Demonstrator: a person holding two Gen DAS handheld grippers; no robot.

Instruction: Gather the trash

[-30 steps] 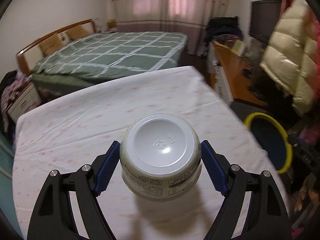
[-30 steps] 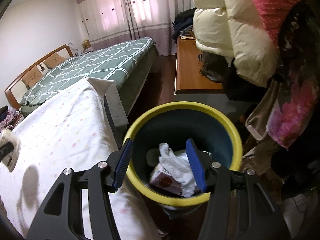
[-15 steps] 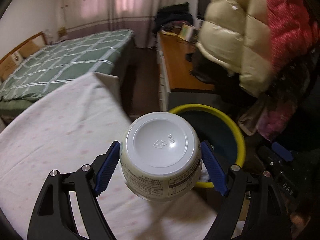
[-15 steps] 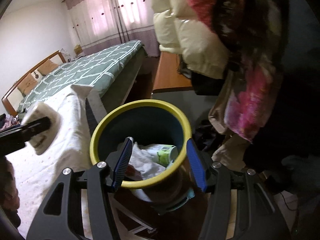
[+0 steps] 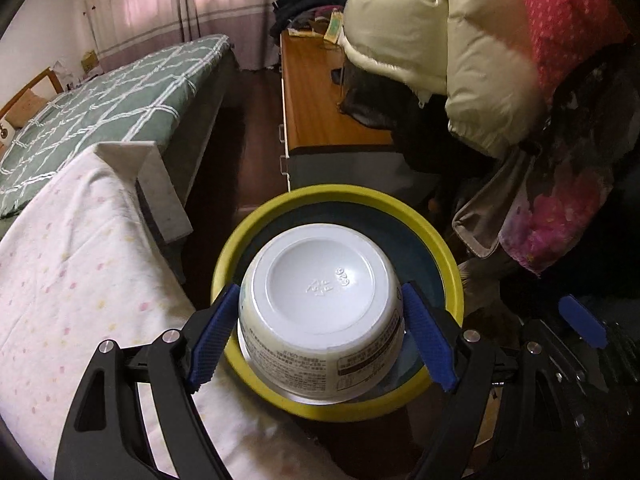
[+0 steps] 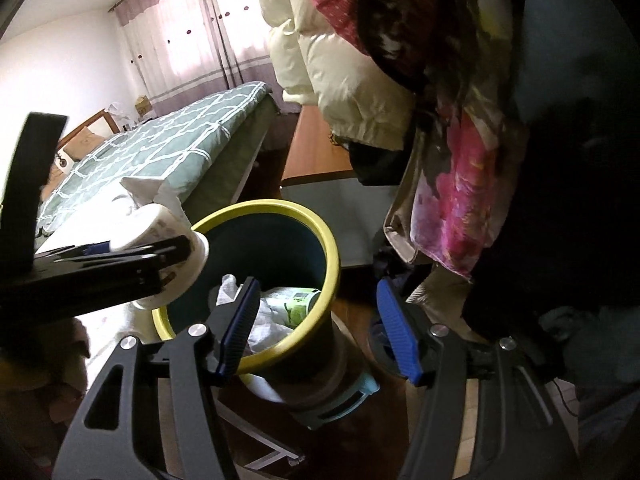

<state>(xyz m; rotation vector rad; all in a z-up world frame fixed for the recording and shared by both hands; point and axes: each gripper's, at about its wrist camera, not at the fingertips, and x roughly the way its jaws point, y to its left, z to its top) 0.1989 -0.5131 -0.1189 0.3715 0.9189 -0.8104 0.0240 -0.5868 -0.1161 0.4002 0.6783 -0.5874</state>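
Note:
My left gripper (image 5: 322,332) is shut on a white plastic cup (image 5: 320,312), its bottom facing the camera, held over the mouth of a yellow-rimmed dark bin (image 5: 440,248). The right wrist view shows the same cup (image 6: 168,236) in the left gripper (image 6: 120,256) above the bin's (image 6: 324,272) left rim. Crumpled white paper (image 6: 268,316) and a green-labelled wrapper (image 6: 296,300) lie inside the bin. My right gripper (image 6: 316,328) hangs over the bin's near right side; its jaws are opening with nothing between them.
A table with a white dotted cloth (image 5: 68,280) stands left of the bin. Behind it is a bed with a green checked cover (image 5: 104,104). A wooden cabinet (image 5: 316,104) and hanging jackets (image 5: 460,60) crowd the right side, close to the bin.
The left gripper has carried the cup from above the table rightwards to over the bin. The right gripper has drawn off to the right of the bin and its jaws stand wider.

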